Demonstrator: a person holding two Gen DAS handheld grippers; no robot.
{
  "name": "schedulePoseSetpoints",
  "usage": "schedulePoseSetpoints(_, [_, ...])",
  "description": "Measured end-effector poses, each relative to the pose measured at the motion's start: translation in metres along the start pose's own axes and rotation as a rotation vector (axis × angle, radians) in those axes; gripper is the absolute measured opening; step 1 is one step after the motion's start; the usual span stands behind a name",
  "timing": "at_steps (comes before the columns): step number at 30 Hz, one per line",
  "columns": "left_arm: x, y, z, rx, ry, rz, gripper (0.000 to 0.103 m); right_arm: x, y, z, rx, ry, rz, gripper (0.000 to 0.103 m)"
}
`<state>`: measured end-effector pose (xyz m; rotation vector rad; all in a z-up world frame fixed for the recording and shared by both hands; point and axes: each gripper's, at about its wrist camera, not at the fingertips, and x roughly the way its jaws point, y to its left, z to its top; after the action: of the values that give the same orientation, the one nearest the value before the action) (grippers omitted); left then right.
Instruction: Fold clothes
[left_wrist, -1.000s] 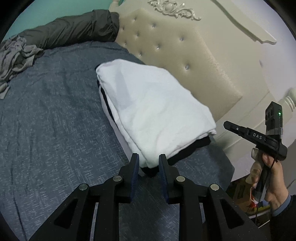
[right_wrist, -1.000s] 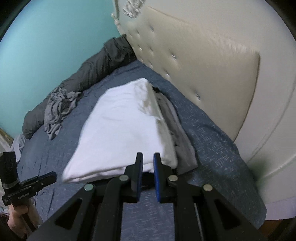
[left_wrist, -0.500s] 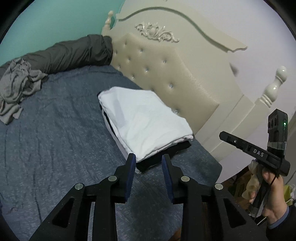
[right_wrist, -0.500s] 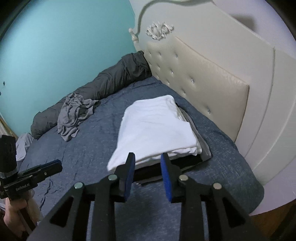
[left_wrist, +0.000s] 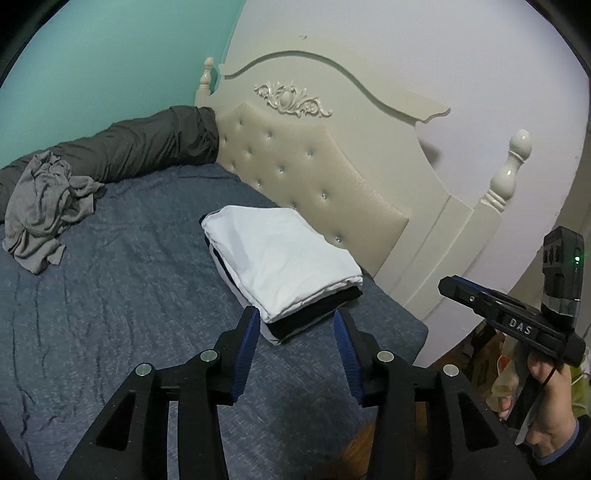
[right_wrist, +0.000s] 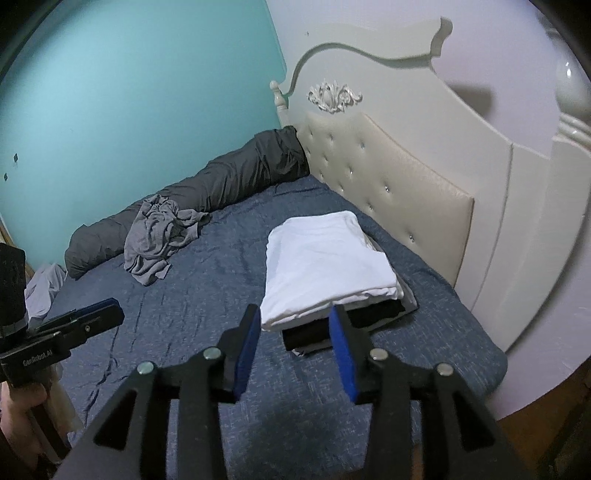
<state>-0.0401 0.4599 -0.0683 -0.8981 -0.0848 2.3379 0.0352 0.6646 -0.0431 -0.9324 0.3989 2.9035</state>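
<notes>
Crumpled clothes: a loose grey jersey garment (left_wrist: 44, 206), soft and wrinkled into an irregular heap, lies on the bed at the far left, touching the bolster.
Bolster: a long dark grey quilted roll (left_wrist: 147, 144) runs along the teal wall to the headboard corner.
Bed: a blue-grey mattress cover (left_wrist: 122, 295) of flecked woven cloth, faintly creased, with a rounded near corner.
Folded stack: a flat rectangular white cotton garment (left_wrist: 280, 254), smooth with crisp edges, sits on top of a black folded layer (left_wrist: 314, 317); in the right wrist view a thin grey layer (right_wrist: 408, 295) shows under its right side. The stack lies on the bed just beside the headboard.
Headboard: a cream padded panel (left_wrist: 314, 177) with button tufting, framed in glossy carved ivory wood with a turned post.
Left tool (left_wrist: 293, 347): black frame, blue ribbed pads, jaws opening with nothing gripped; it hangs short of the stack.
Right tool (right_wrist: 291, 349): same build, jaws opening and released, clear of the stack's near edge.
</notes>
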Motion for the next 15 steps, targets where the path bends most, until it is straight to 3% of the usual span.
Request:
schedulePoseSetpoints(2, [-0.010,-0.002,-0.001,0.007,-0.010,-0.003,0.047,-0.010,0.005,-0.002,-0.001,-0.015,-0.001,0.058])
schedulePoseSetpoints(7, [-0.036,-0.007,-0.005,0.029,-0.038,-0.011,0.053,-0.033,0.022,-0.008,-0.020,-0.038,-0.012,0.059])
schedulePoseSetpoints(11, [-0.055,-0.009,-0.006,0.031,-0.072,-0.018,0.055,-0.043,0.034,-0.010,-0.032,-0.048,-0.011,0.073])
schedulePoseSetpoints(15, [-0.072,-0.008,-0.008,0.034,-0.093,-0.011,0.060,-0.055,0.044,-0.014,-0.030,-0.068,-0.029,0.075])
